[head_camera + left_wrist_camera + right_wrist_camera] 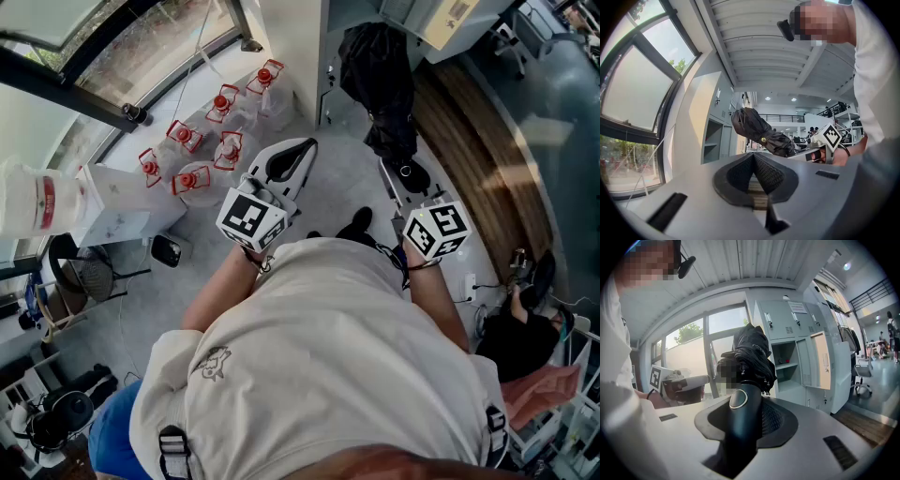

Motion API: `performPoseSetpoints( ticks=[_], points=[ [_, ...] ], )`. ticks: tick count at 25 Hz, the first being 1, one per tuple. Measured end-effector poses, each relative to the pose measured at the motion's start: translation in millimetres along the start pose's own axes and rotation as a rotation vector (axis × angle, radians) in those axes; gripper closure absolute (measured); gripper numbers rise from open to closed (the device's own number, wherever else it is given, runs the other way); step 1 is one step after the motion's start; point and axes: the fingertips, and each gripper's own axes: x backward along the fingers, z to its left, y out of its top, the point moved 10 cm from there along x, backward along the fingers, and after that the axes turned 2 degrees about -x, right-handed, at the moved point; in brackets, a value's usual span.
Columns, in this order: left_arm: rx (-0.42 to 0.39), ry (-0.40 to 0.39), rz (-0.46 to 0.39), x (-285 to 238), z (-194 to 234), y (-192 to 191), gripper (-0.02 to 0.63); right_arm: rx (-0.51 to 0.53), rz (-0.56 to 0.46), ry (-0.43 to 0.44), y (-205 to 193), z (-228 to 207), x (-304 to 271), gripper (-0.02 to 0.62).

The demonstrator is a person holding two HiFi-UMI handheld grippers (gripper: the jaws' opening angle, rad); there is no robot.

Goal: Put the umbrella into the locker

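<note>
Gripping folded black umbrella (pixel 759 366) by its handle (pixel 740 425) with right gripper (pixel 749 401), jaws clenched on the handle, canopy (pixel 751 344) bunched ahead in mid-air. Facing grey locker (pixel 808 324) with one open shelved compartment (pixel 786 367), umbrella near it but outside. Carrying nothing in left gripper (pixel 753 159), jaws pressed together, just beside the right one, red-capped jugs (pixel 220 136) on floor (pixel 347 183) ahead of it.

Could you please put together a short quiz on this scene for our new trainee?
1. True or false: the left gripper holds the umbrella.
2. The locker behind the umbrella is: A) open, with a shelf showing; B) shut; C) already holding the umbrella.
3. What colour are the caps on the clear jugs on the floor?
Key: 1 false, the right gripper grips its handle; 2 A; 3 red.
</note>
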Motion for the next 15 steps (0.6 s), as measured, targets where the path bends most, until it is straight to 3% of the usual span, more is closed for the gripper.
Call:
performPoseSetpoints(
  ticks=[15],
  points=[
    [-0.002,-0.011,0.013,-20.6,-5.8,-2.0,0.594,0.008,-0.013,-0.011,4.9,-19.9,3.4,0.451]
  ],
)
